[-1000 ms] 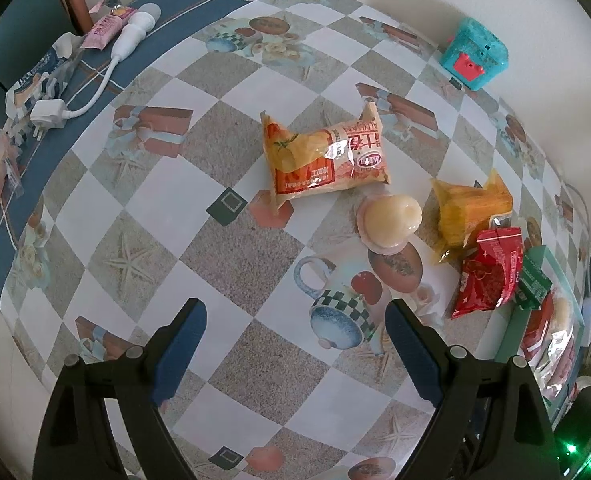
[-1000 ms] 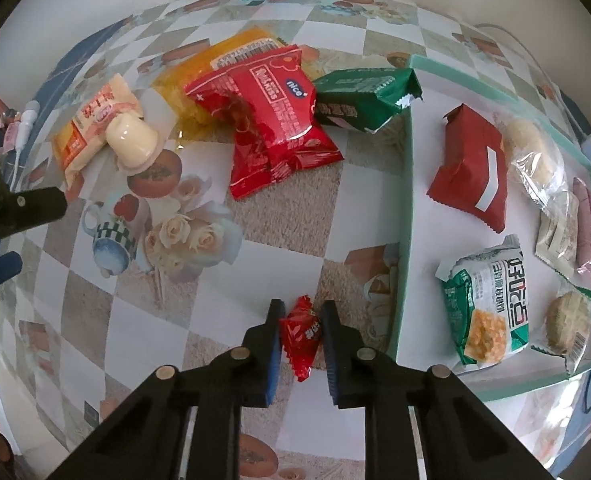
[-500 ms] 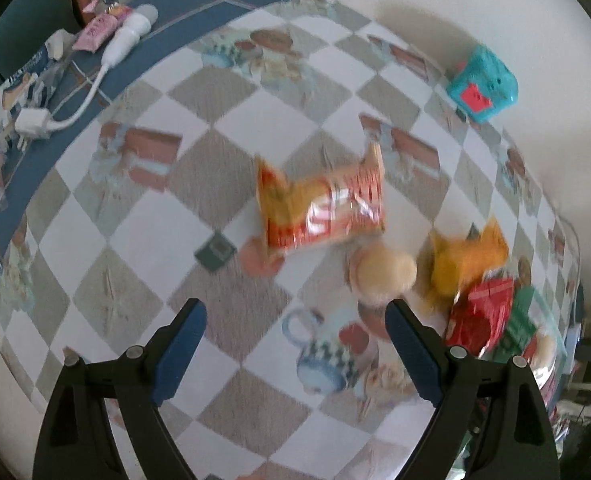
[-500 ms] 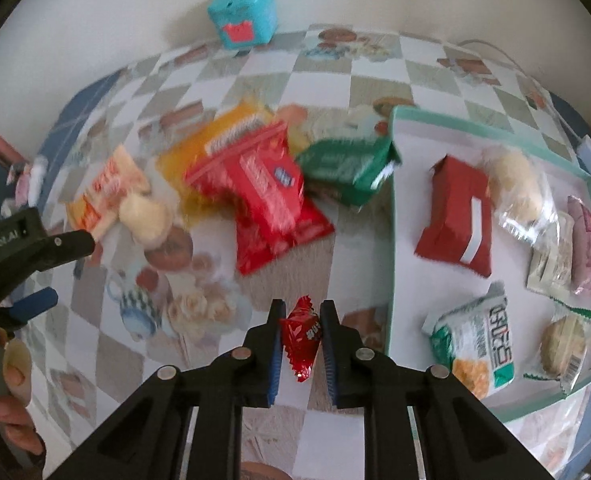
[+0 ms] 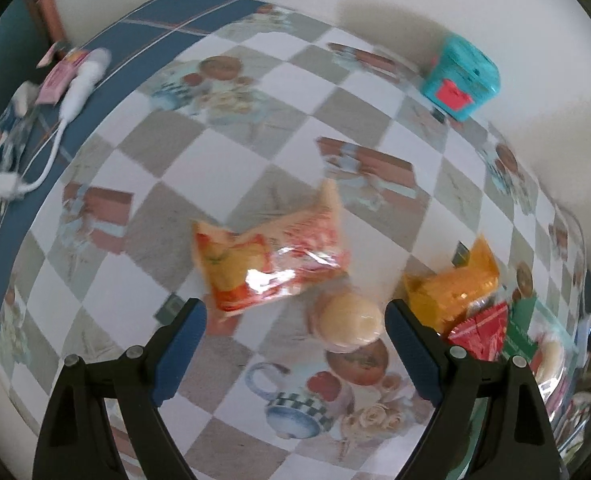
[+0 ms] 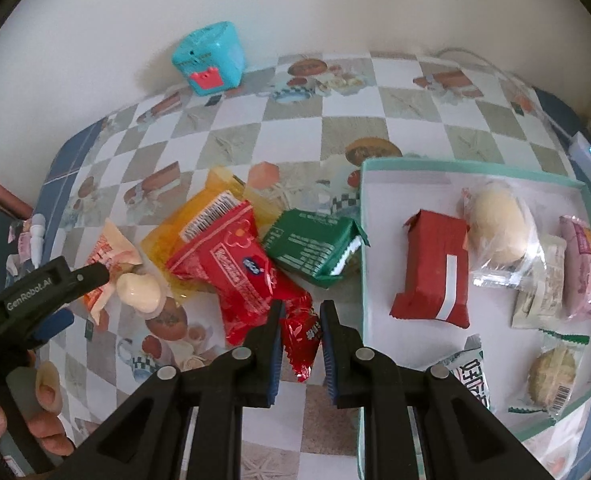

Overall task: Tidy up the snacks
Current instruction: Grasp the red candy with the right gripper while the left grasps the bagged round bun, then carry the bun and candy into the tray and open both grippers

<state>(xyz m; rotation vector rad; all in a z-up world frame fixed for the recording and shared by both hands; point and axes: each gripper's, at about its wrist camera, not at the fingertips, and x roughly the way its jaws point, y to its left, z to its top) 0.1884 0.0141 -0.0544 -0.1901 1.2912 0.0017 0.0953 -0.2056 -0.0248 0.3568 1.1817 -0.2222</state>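
The right gripper [image 6: 301, 336] pinches a small red candy packet [image 6: 301, 334] for the tray [image 6: 475, 168], while the left gripper [image 5: 295, 344] hangs wide open and empty above the jelly cup [image 5: 349, 322].

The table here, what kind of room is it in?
Probably a home dining or kitchen corner: a checkered tablecloth with teacup prints, a charger cable at its edge, packaged snacks in a tray.

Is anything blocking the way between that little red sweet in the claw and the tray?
Nothing visible. The small red foil-wrapped candy is clamped in the right claw, just left of the teal-rimmed white tray.
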